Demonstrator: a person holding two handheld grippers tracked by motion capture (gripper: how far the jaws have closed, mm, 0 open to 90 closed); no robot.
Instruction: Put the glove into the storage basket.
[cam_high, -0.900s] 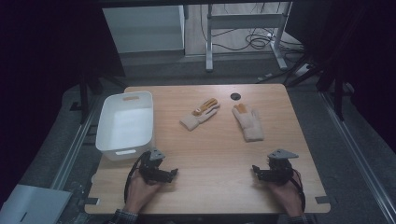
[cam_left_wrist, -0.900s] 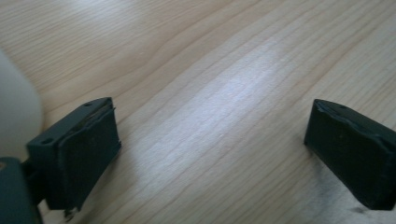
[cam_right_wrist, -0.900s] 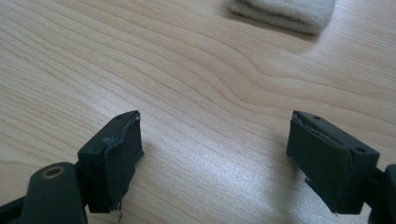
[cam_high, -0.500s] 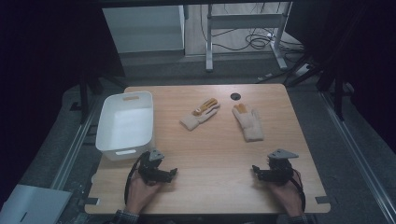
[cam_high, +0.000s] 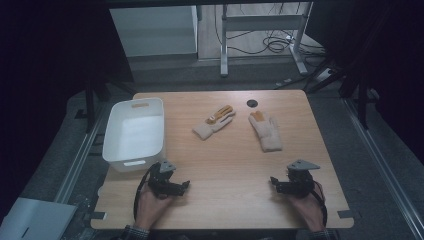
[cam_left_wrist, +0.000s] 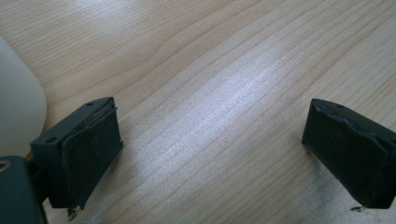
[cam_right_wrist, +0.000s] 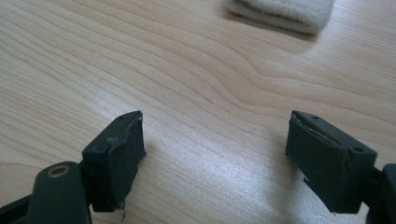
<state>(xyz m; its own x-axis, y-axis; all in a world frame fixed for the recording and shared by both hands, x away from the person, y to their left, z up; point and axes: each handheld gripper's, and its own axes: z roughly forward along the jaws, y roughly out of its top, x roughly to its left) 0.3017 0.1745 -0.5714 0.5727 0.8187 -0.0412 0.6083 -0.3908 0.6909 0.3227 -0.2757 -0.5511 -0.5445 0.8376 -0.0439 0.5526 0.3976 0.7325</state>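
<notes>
Two cream work gloves lie on the wooden table (cam_high: 230, 165). The left glove (cam_high: 214, 121) has orange fingertips and lies slanted near the middle. The right glove (cam_high: 266, 131) lies a little to its right, cuff toward me; that cuff (cam_right_wrist: 281, 11) shows at the top of the right gripper view. My left gripper (cam_high: 181, 186) rests open near the front left edge, jaws wide over bare wood (cam_left_wrist: 210, 140). My right gripper (cam_high: 274, 181) rests open near the front right, nothing between its jaws (cam_right_wrist: 215, 149).
A white plastic bin (cam_high: 134, 134) stands at the table's left side, just beyond my left gripper; its rounded corner (cam_left_wrist: 18, 116) shows in the left gripper view. A small black disc (cam_high: 252, 103) lies near the far edge. Cables and a metal frame are on the floor beyond.
</notes>
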